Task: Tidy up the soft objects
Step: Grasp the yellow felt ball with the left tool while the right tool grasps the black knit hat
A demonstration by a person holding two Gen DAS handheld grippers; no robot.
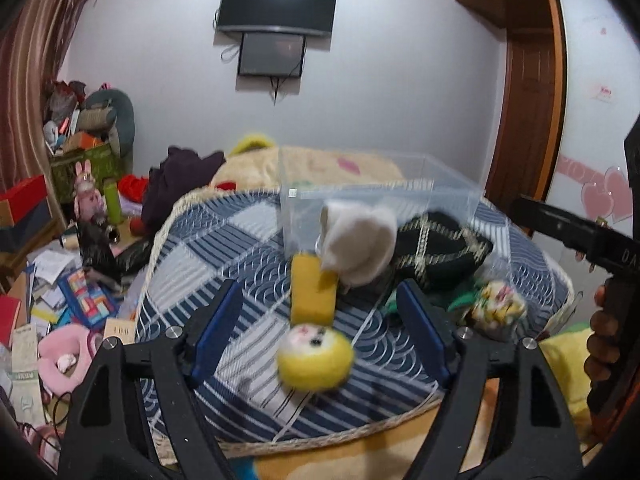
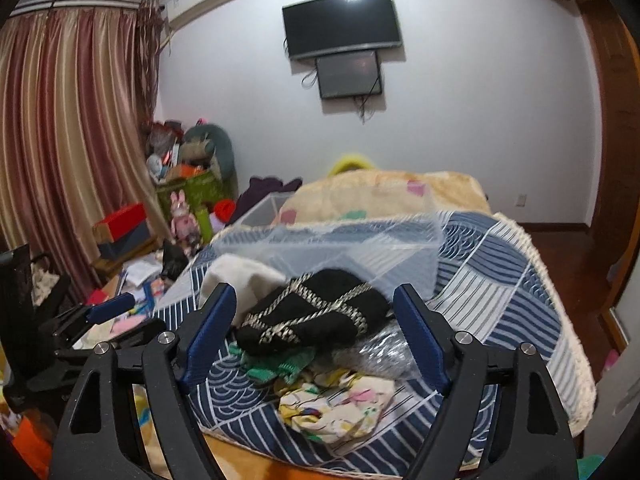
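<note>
On the blue patterned quilt [image 1: 224,248] lie a round yellow plush head [image 1: 315,356], a yellow sponge block [image 1: 313,290], a white soft item [image 1: 360,246], a black knit hat with cream trim [image 1: 442,254] and a floral cloth bundle [image 1: 498,308]. A clear plastic box [image 1: 360,188] stands behind them. My left gripper [image 1: 320,328] is open, jaws either side of the plush head. My right gripper [image 2: 316,328] is open and empty above the black hat [image 2: 316,316], with green cloth [image 2: 276,366] and the floral bundle [image 2: 340,404] below it. The clear box [image 2: 332,248] is behind.
A cream blanket [image 2: 384,196] covers the bed's far end. Left of the bed the floor holds papers, boxes, a pink plush [image 1: 66,356] and a bunny doll [image 1: 86,196]. The right gripper's body [image 1: 592,240] shows at the left wrist view's right edge.
</note>
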